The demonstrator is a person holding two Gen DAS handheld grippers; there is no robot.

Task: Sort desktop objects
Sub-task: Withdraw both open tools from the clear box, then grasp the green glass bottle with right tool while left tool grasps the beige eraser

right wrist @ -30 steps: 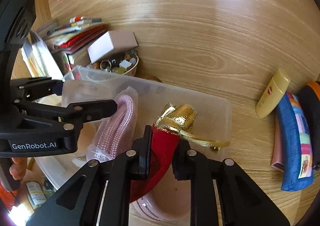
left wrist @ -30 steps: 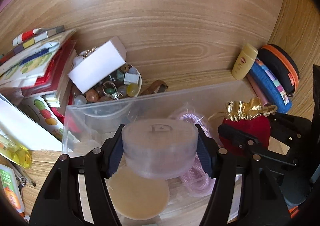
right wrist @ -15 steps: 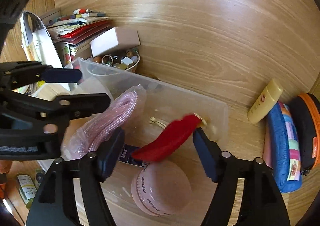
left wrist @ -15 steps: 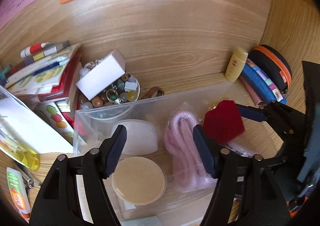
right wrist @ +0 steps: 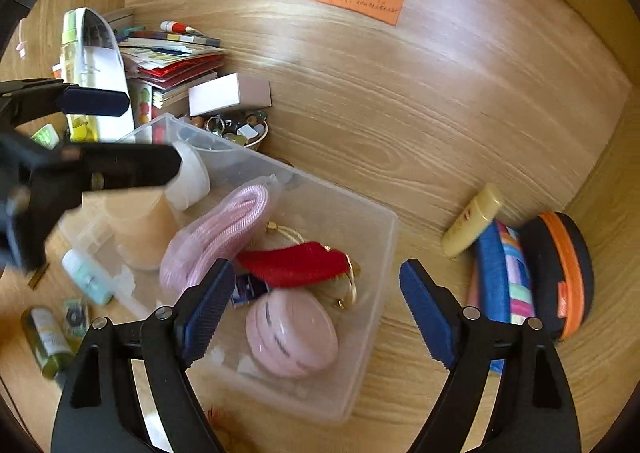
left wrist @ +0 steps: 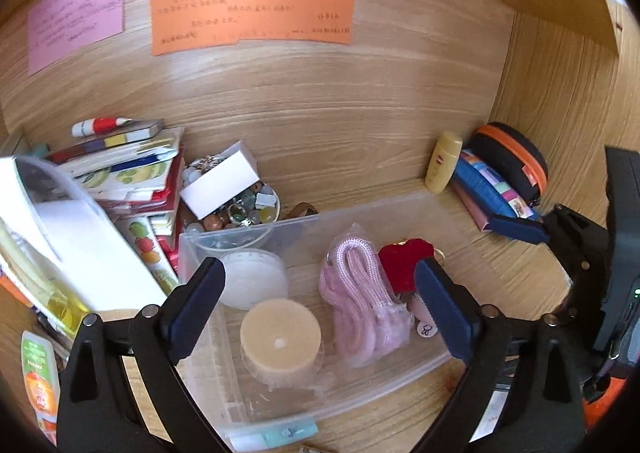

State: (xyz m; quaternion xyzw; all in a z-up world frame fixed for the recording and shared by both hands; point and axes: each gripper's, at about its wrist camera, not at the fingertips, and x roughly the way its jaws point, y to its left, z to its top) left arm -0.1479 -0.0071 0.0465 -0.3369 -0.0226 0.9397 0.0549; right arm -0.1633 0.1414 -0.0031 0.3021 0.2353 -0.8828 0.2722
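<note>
A clear plastic bin (left wrist: pixel 400 209) (right wrist: pixel 384 253) sits on the wooden desk. In it lie a white round case (left wrist: pixel 254 277), a tan round puck (left wrist: pixel 280 337) (right wrist: pixel 140 229), a bagged pink cord (left wrist: pixel 360 293) (right wrist: pixel 224 225), a red pouch with gold trim (left wrist: pixel 404 261) (right wrist: pixel 296 263) and a pink round case (right wrist: pixel 292 333). My left gripper (left wrist: pixel 316 305) is open and empty above the bin. My right gripper (right wrist: pixel 316 309) is open and empty above the bin's right part.
A stack of books and papers (left wrist: pixel 120 173) and a bowl of beads (left wrist: pixel 244 209) with a white box (left wrist: pixel 218 183) stand at the left. A yellow bottle (left wrist: pixel 442 161) (right wrist: pixel 474 219), a blue pouch (right wrist: pixel 504 273) and a black-orange case (left wrist: pixel 512 157) (right wrist: pixel 560 269) lie at the right. Small bottles (right wrist: pixel 44 337) lie front left.
My left gripper opened and let the white round case into the bin. My right gripper opened and let the red pouch drop into it. Both grippers have pulled back and up.
</note>
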